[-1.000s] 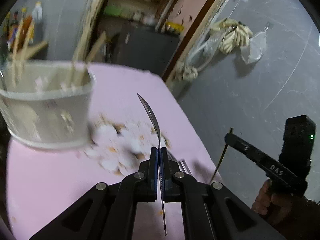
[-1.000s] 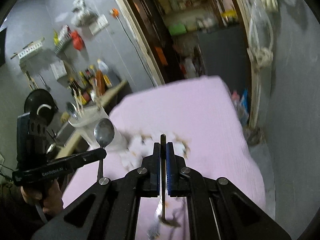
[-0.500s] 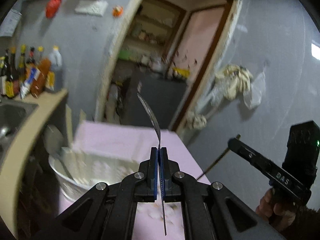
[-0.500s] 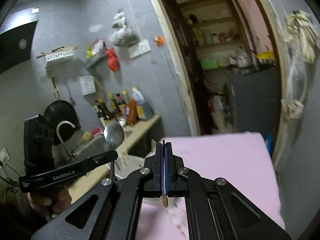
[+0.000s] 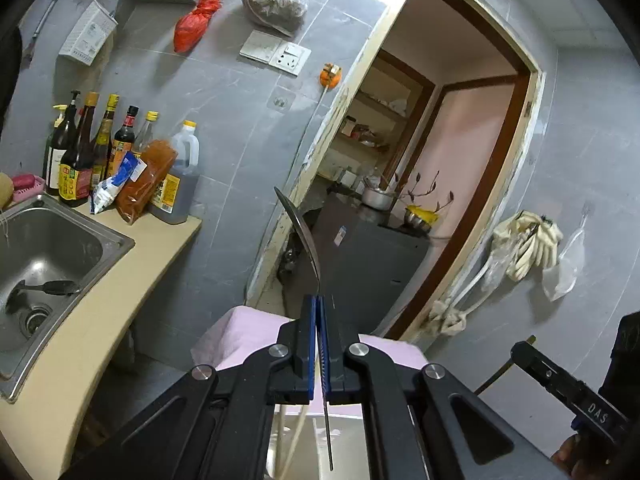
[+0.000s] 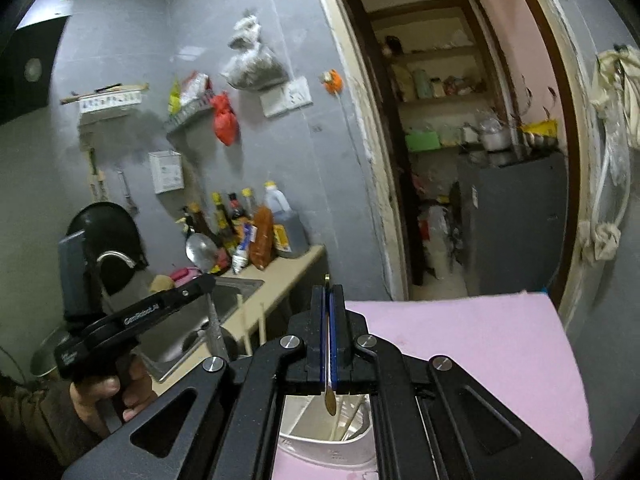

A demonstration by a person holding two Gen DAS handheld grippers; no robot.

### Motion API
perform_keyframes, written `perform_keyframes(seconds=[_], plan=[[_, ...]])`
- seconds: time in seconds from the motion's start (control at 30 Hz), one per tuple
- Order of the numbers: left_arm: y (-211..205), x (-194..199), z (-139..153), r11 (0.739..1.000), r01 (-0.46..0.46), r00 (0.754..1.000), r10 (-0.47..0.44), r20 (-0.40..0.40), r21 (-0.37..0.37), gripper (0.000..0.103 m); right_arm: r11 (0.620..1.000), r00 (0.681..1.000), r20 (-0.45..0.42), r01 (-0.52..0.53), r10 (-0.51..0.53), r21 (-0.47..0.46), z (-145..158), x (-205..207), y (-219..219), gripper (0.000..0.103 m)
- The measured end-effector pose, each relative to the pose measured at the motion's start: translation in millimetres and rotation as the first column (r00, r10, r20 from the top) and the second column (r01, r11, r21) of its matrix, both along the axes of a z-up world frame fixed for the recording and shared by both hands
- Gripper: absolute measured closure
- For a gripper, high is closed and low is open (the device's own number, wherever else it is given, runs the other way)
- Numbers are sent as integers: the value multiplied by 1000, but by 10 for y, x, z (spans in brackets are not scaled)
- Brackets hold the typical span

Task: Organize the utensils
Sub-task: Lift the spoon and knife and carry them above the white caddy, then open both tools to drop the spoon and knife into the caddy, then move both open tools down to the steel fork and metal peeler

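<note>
White holder (image 6: 320,446) under the right gripper (image 6: 329,308) contains pale chopsticks (image 6: 352,416)

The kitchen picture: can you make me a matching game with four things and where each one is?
Things:
1. spoon
2. bottles
3. red bag
4. pink cloth

Places:
A. hanging on the grey wall
B. spread over the table
C. held in the left gripper, bowl pointing up
D. standing on the counter beside the sink

Pairs: 1-C, 2-D, 3-A, 4-B
</note>
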State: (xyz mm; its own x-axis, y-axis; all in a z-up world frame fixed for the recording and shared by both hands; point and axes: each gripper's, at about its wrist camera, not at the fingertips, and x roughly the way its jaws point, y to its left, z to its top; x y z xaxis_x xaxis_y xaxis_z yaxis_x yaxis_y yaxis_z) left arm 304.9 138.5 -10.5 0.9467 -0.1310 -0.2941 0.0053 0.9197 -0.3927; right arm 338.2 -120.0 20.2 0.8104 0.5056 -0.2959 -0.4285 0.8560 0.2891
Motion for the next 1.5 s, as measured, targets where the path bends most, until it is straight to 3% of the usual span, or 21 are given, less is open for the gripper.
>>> perform_keyframes(seconds=[0.3,0.47,0.63,0.9,1.0,1.07,1.1,1.17,1.23,1.33,1.4,1.5], plan=[[-331,-5,-280,986,17,1000,-16,-3,168,100,1000,997,-72,0,0,-6,-380,154,112,101],[-405,-83,-396,980,30,999,-26,-23,198,100,1000,993,-118,-21,20,-5,-539,182,143,101],[-362,-177,-391,984,37,998,-28,-52,173,99,999,988,-148,-41,40,-5,-601,147,133,101],[-413,-272,-370,979,73,991,-50,-125,190,95,999,993,-108,-42,40,-12,-462,-1,24,100],[-447,-329,-328,980,67,990,-43,-132,189,81,999,996,-80,-29,27,-14,-365,-86,-65,100],[-471,-389,-289,982,53,992,-31,-121,182,58,1000,998,-61,-11,10,-21,-299,-157,-149,100],[-486,-426,-265,984,44,994,-25,-110,175,57,1000,999,-50,4,-5,-27,-259,-198,-214,100],[-533,-468,-225,984,41,994,-22,-110,172,57,999,999,-35,40,-41,-37,-210,-269,-327,87],[-611,-511,-169,983,35,994,-15,-110,180,51,996,996,-11,89,-89,-30,-157,-346,-482,42],[-719,-590,-96,983,8,996,8,-86,183,24,988,988,24,150,-150,-36,-92,-465,-730,40],[-807,-654,-56,984,-13,998,26,-66,180,15,982,983,37,182,-180,-54,-70,-522,-862,38],[-976,-719,-10,980,-27,998,39,-57,196,7,966,968,69,245,-240,-81,-35,-646,-1116,9]])
